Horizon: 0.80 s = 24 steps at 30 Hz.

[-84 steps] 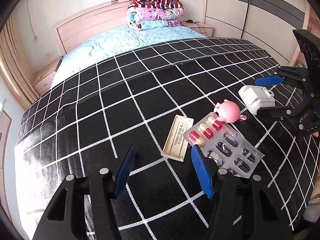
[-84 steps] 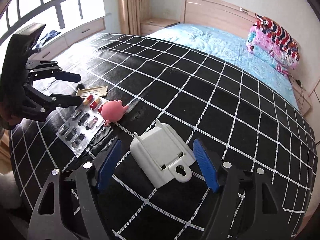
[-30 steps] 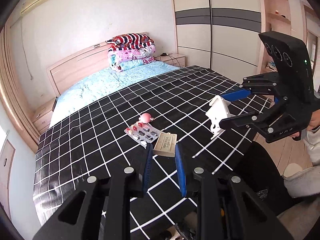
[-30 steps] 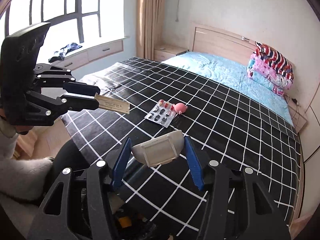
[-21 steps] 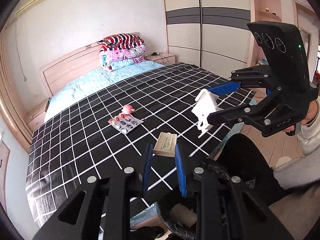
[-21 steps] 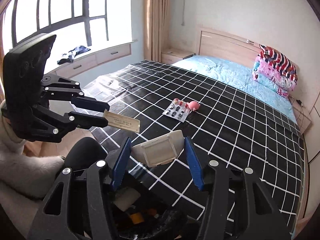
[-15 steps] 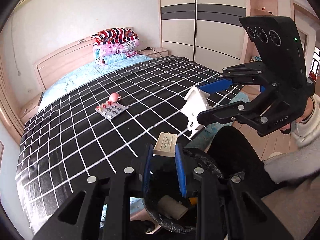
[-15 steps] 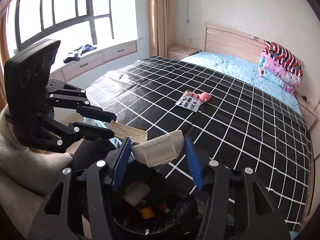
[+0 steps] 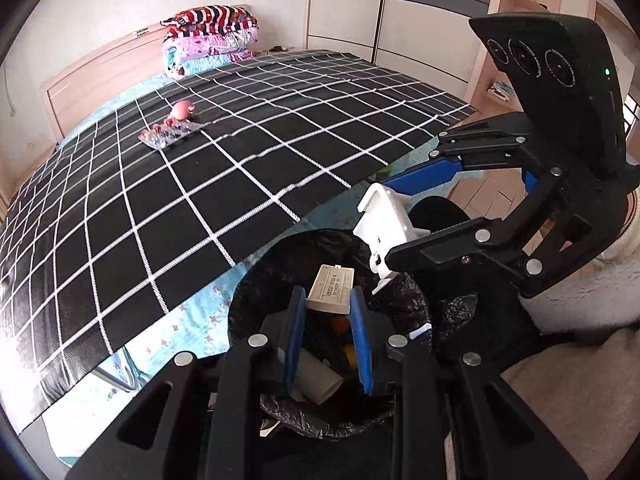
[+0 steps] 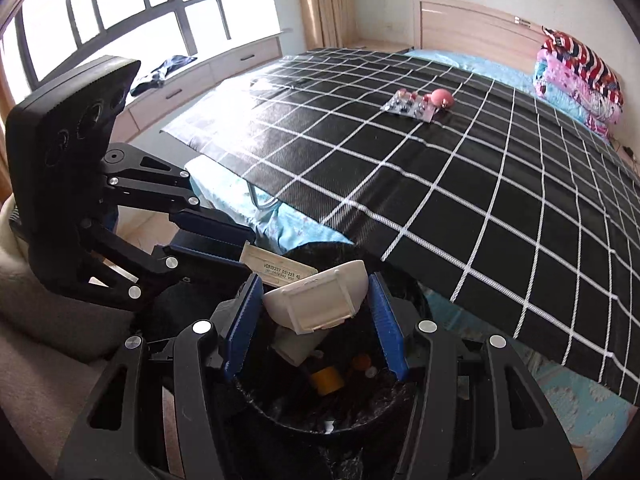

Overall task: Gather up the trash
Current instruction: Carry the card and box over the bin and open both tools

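My left gripper [image 9: 327, 304] is shut on a flat beige plastic strip [image 9: 330, 289] and hangs over the black-lined trash bin [image 9: 256, 280] beside the bed. My right gripper [image 10: 316, 300] is shut on a white plastic holder [image 10: 316, 302], also above the bin [image 10: 400, 400]. Seen from the left wrist, the right gripper [image 9: 400, 216] grips the white holder [image 9: 386, 220] just past the strip. In the right wrist view the left gripper [image 10: 240, 246] holds out the strip [image 10: 278, 267]. A pill blister pack [image 9: 170, 134] and a pink toy pig [image 9: 182, 109] lie on the bed.
The bin holds several pieces of trash, among them a white tube [image 9: 316, 376] and a yellow piece [image 10: 326, 382]. The black grid cover [image 9: 200, 168] ends at the bed edge next to the bin. Folded quilts [image 9: 210, 36] sit at the headboard. A person's sleeve [image 9: 616, 280] is at right.
Both grippers have come down and tilted toward the bin, each still holding its item. The bin now fills the lower part of both views, and the bed has moved up and away.
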Available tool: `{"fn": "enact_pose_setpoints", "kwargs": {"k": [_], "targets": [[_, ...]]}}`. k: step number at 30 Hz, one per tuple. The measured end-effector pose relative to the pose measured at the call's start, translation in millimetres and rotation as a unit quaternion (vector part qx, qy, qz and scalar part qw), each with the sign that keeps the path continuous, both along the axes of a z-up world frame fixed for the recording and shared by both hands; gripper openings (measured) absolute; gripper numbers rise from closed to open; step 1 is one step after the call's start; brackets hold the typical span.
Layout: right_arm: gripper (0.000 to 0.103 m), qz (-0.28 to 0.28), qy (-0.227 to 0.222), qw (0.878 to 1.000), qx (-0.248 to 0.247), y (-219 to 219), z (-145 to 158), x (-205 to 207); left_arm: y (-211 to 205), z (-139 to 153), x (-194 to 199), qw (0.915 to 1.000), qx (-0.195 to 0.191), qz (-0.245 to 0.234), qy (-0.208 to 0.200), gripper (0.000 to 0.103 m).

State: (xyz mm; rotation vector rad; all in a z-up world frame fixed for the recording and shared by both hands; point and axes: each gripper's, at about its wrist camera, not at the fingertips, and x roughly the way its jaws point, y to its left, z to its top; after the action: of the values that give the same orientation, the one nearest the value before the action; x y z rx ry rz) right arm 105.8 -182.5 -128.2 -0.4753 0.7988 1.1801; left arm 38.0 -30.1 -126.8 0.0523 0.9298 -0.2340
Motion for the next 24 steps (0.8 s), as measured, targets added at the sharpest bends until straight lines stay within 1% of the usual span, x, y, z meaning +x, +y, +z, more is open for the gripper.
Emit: {"fn": "enact_pose_setpoints", "kwargs": {"k": [8,13,17,20,24], "targets": [[0.054,-0.006,0.056,0.998,-0.034,2,-48,4,-3,-41,11,0.9988,-0.005,-0.002,0.049,0.022],[0.054,-0.014,0.067,0.996,-0.053,4,-69,7,-4,-65,16,0.9970,-0.001,0.001,0.078,0.022],[0.054,-0.022,0.077,0.995,-0.067,7,-85,11,-4,-83,20,0.9954,0.010,0.006,0.096,0.022],[0.054,-0.028,0.084,0.993,-0.075,10,-95,15,-3,-96,24,0.9941,0.005,0.012,0.107,0.022],[0.054,-0.033,0.083,0.992,-0.086,14,-102,17,-2,-106,28,0.9927,0.003,0.021,0.119,0.022]]}}
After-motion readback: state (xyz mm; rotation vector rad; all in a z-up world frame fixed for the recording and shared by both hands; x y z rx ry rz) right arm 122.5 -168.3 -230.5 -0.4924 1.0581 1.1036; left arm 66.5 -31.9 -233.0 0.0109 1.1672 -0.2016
